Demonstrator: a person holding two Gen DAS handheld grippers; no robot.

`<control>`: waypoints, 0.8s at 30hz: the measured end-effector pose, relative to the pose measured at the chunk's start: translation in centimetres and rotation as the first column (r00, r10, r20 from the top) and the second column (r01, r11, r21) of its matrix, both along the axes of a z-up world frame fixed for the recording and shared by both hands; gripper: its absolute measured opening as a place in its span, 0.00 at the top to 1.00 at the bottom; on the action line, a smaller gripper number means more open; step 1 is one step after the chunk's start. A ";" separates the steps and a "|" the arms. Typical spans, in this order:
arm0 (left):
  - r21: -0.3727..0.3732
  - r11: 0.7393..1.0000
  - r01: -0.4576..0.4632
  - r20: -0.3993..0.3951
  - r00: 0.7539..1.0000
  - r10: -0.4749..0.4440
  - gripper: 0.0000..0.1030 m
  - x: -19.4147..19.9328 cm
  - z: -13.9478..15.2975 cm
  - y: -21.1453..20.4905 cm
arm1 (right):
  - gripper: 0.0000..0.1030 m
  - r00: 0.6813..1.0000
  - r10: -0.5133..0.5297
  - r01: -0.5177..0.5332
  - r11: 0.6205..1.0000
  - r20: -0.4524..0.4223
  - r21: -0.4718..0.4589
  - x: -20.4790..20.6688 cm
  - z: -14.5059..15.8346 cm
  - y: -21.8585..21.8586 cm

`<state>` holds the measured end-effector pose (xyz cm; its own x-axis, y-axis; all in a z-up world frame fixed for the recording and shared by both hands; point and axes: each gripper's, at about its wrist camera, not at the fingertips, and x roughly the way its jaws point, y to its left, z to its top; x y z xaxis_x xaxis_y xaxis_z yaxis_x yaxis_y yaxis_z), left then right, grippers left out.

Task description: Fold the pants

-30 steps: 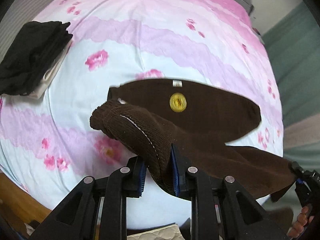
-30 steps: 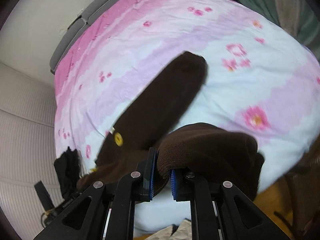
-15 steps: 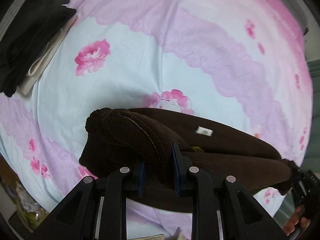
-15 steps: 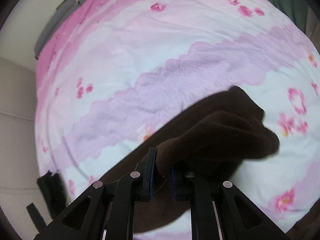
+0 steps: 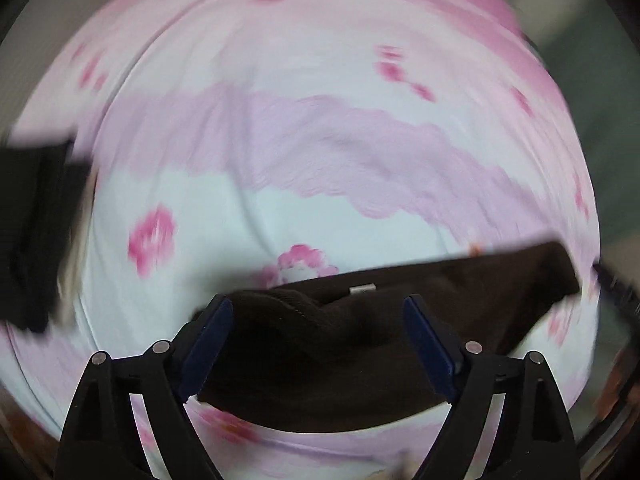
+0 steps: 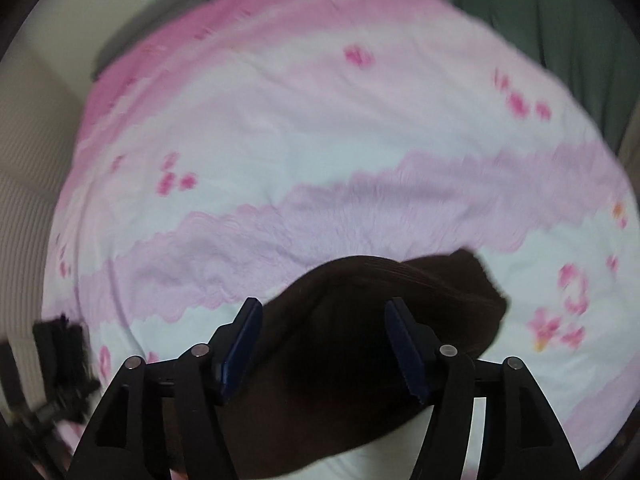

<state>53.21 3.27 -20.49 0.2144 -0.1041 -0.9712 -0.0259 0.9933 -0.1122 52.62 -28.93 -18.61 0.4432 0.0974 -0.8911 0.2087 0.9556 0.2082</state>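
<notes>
The dark brown pants (image 5: 360, 344) lie folded over on the pink and white flowered bedspread (image 5: 320, 152), with a small white label (image 5: 362, 289) showing on top. My left gripper (image 5: 318, 336) is open, its fingers spread either side of the folded cloth. In the right wrist view the pants (image 6: 360, 340) lie bunched at the near edge of the bed. My right gripper (image 6: 320, 344) is open above them, holding nothing. Both views are blurred by motion.
A pile of black clothing (image 5: 36, 232) lies at the left of the bed; it also shows in the right wrist view (image 6: 64, 352). A green curtain (image 6: 560, 20) hangs beyond the bed. The bedspread (image 6: 320, 140) stretches away ahead.
Both grippers have opened and let go of the brown pants, which now lie folded on the bed. Both cameras are moving.
</notes>
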 end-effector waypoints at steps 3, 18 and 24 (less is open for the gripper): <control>0.093 0.973 0.211 0.064 0.974 -0.218 0.16 -1.7 0.7 -2.1 | 0.30 0.998 0.040 -0.038 0.998 0.053 -0.041 -3.6 1.7 -0.5; 0.271 0.838 0.474 0.010 0.869 -0.495 0.16 -2.4 -5.9 -10.8 | 0.31 1.000 0.018 -0.018 0.999 -0.021 -0.036 -7.1 -7.3 -7.5; 0.238 0.847 0.474 -0.061 0.878 -0.474 0.16 -0.4 -8.4 -12.6 | 0.38 0.995 0.070 -0.074 0.996 -0.077 -0.048 -2.4 -10.4 -9.0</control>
<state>52.79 -9.32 -28.90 0.1982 0.0417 -0.9793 0.4554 0.8808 0.1297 50.18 -37.94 -29.05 0.3687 0.0808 -0.9260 0.1522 0.9775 0.1459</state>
